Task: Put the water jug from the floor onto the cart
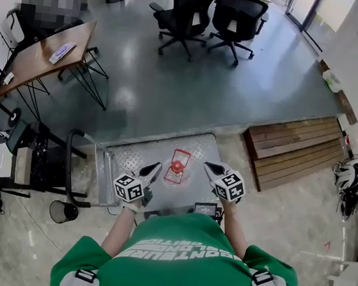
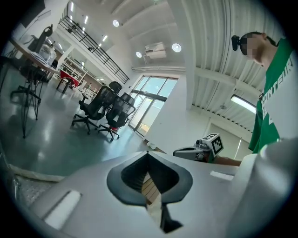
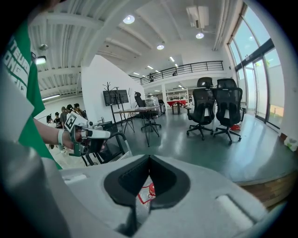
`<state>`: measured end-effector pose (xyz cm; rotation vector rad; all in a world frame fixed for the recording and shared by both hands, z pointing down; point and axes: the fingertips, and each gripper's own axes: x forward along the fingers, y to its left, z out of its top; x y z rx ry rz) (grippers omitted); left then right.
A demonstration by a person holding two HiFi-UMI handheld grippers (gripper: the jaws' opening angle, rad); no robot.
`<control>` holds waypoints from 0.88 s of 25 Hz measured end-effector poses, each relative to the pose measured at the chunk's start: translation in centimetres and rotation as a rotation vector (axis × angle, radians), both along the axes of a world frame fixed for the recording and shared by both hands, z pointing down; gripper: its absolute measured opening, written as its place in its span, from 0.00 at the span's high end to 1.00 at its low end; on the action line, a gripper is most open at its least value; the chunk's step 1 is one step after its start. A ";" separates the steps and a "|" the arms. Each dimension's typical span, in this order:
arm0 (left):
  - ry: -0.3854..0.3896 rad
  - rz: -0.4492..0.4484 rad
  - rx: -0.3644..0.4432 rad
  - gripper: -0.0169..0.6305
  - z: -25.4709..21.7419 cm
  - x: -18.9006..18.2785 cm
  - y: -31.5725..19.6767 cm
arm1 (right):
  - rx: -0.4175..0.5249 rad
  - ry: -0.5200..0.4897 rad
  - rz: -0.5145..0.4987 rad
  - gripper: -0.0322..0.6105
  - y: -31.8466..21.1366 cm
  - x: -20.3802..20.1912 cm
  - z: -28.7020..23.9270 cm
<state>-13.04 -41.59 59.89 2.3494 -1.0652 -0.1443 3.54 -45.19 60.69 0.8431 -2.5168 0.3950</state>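
Steel tread-plate below is the deck of the cart (image 1: 129, 155). My left gripper (image 1: 156, 167) is clenched shut on nothing. The water jug (image 1: 177, 166) stands on that deck between both grippers. My right gripper (image 1: 208, 167) is clenched empty too, so I judge the jug delivered, needing no hold. Polished grey floor (image 1: 192, 89) lies beyond, with a wooden platform (image 1: 294, 150) at right.

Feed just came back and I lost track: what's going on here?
A person in a green shirt stands at the cart with a gripper in each hand. The water jug with the red cap sits on the cart's deck. The left gripper and right gripper flank it, both shut and empty, neither touching it.
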 end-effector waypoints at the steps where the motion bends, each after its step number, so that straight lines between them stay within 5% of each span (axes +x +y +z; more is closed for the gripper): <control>1: -0.002 -0.001 -0.001 0.97 0.0 0.1 -0.1 | 0.000 -0.003 -0.003 0.96 0.0 0.1 0.0; 22: -0.006 0.001 -0.027 0.97 1.0 0.7 -0.6 | -0.044 0.037 -0.026 0.96 0.3 0.4 2.1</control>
